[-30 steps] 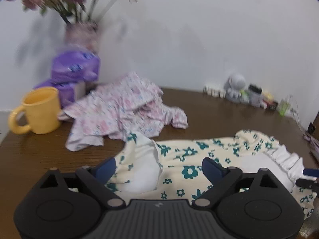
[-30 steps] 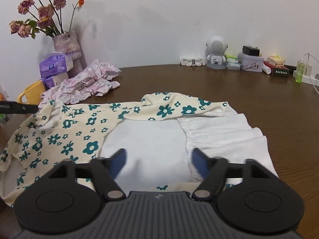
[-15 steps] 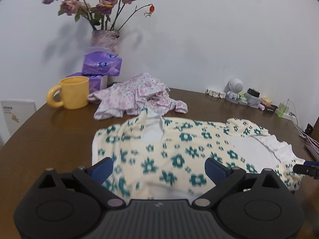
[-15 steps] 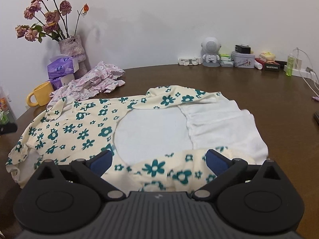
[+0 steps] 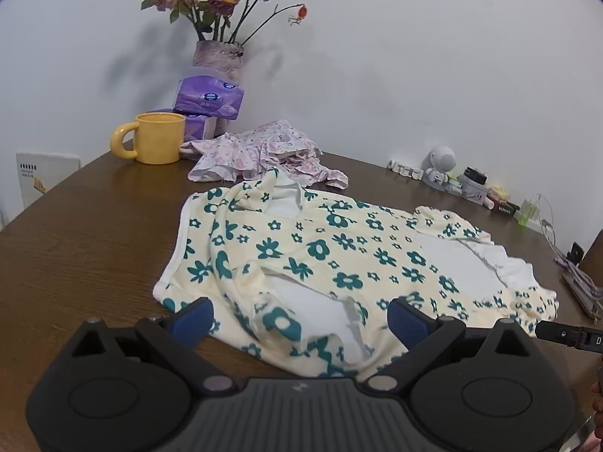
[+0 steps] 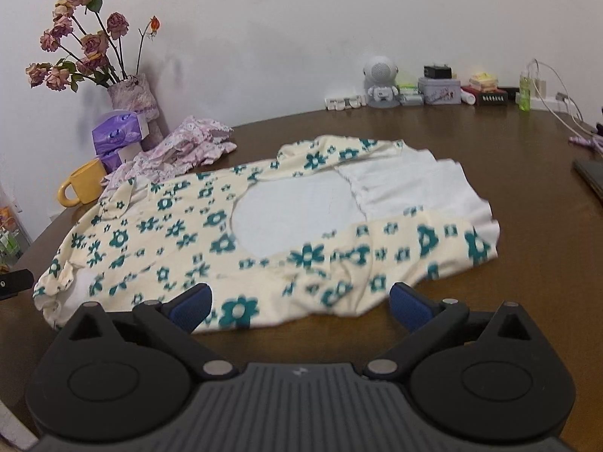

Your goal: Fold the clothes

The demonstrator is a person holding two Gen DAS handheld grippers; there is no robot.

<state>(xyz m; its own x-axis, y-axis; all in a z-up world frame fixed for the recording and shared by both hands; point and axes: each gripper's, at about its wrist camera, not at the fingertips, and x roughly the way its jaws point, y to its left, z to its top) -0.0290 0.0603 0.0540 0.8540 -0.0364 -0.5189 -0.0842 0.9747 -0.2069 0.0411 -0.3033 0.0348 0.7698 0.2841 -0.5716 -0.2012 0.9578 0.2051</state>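
Observation:
A cream garment with teal flowers [image 5: 324, 252] [image 6: 181, 233] lies spread on the brown table, its white lining showing in the middle and at the frilled end [image 6: 410, 184]. My left gripper [image 5: 301, 318] is open, held back from the garment's near edge with nothing between its blue pads. In the same way my right gripper [image 6: 299, 307] stands open just short of the garment's front hem. A crumpled pink floral garment [image 5: 260, 154] [image 6: 181, 150] lies behind it near the vase.
A yellow mug [image 5: 156, 137] [image 6: 81, 184], purple tissue packs [image 5: 209, 98] and a vase of dried roses [image 6: 132, 94] stand at the back left. Small items and a white robot figure [image 6: 380, 83] line the wall. Cables and a dark device [image 6: 589, 180] lie at the right.
Both grippers have let the cream garment drop flat, opened wider and pulled back and up from it. The garment's front part now lies folded over the white lining.

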